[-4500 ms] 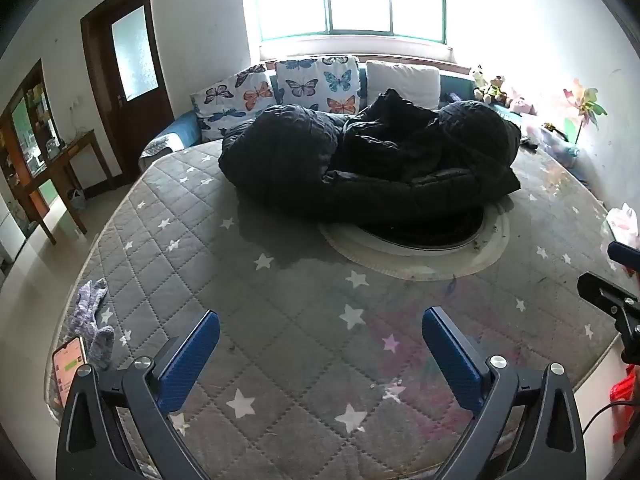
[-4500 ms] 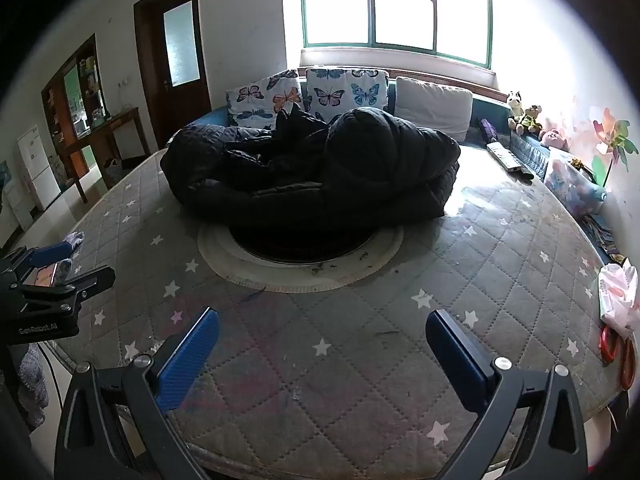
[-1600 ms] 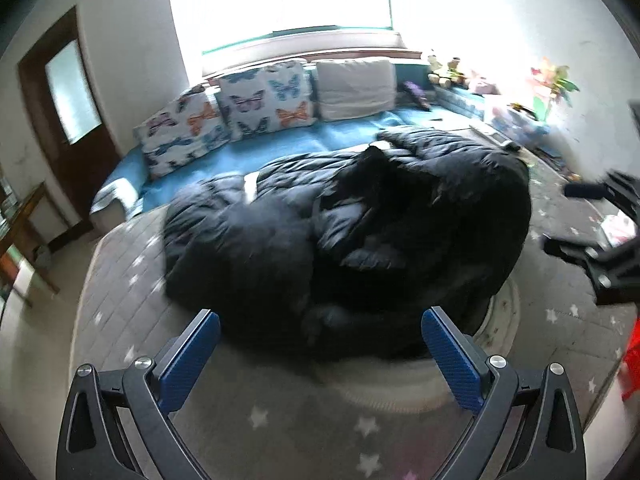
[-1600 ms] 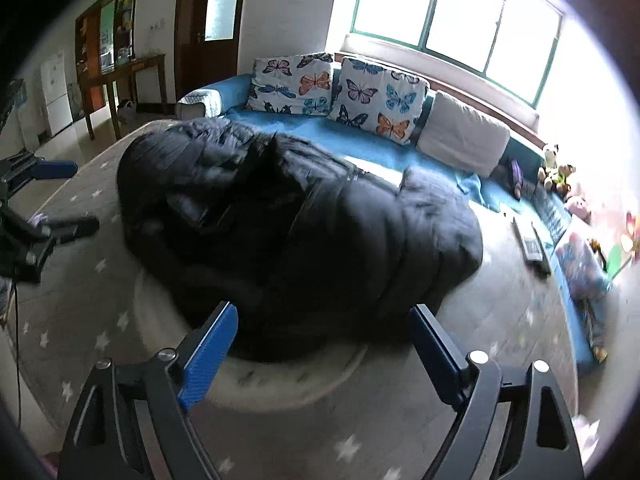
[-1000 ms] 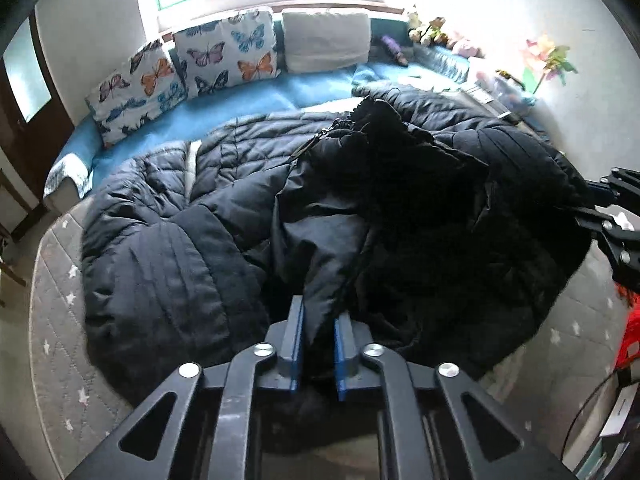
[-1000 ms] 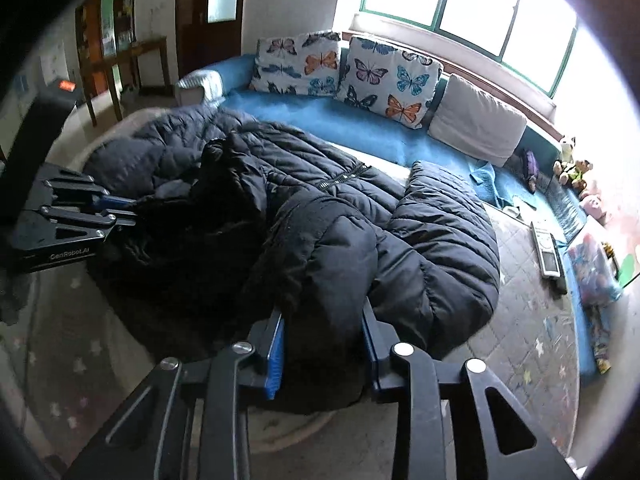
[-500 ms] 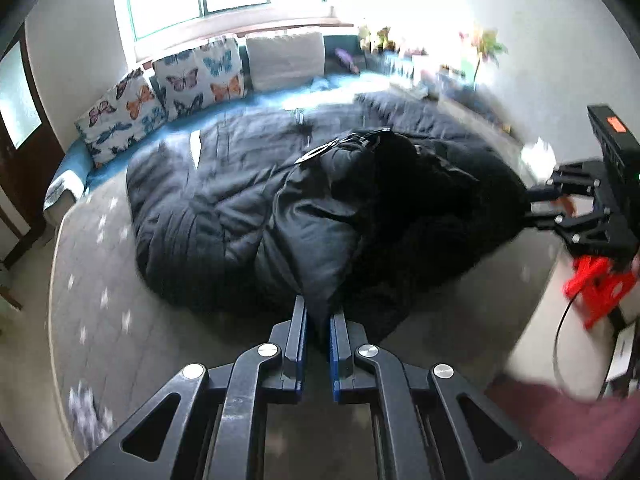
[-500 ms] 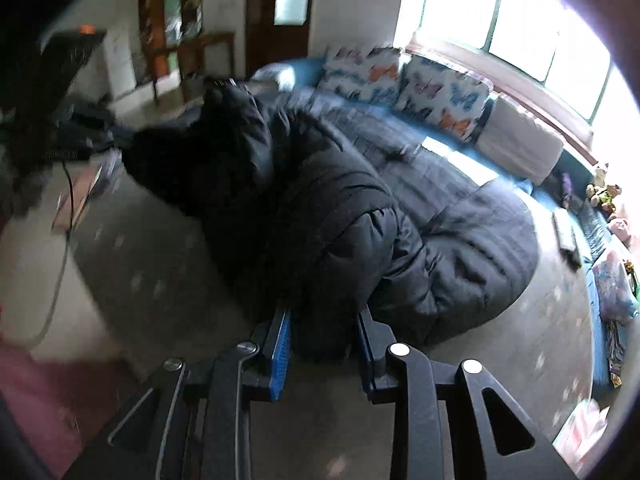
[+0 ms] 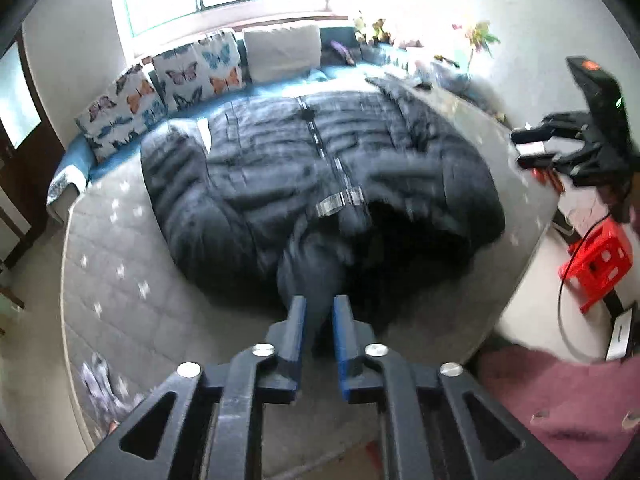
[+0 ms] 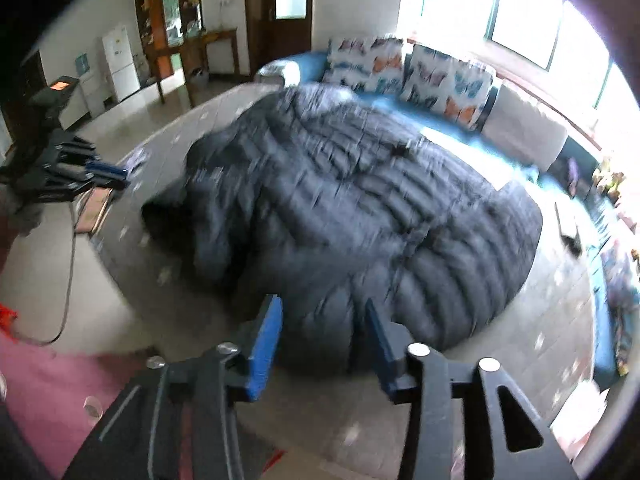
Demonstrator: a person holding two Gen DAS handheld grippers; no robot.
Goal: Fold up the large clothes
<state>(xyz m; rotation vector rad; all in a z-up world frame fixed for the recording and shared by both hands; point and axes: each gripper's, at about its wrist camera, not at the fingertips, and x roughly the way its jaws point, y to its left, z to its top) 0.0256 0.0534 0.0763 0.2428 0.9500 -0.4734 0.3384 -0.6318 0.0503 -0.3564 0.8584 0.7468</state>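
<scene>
Pinching puffy quilted black coat [image 9: 320,168] — left claw [image 9: 319,320] and right claw [image 10: 322,332] both clamped.

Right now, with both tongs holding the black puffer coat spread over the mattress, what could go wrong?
1. The left tongs pinch only a narrow bunch of the black puffer coat; it may slip out under a pull.
2. The right tongs stand wider around a thick fold, so that grip may be loose.
3. The coat's far edge reaches the blue sofa cushion; dragging may snag or bunch it there.
</scene>
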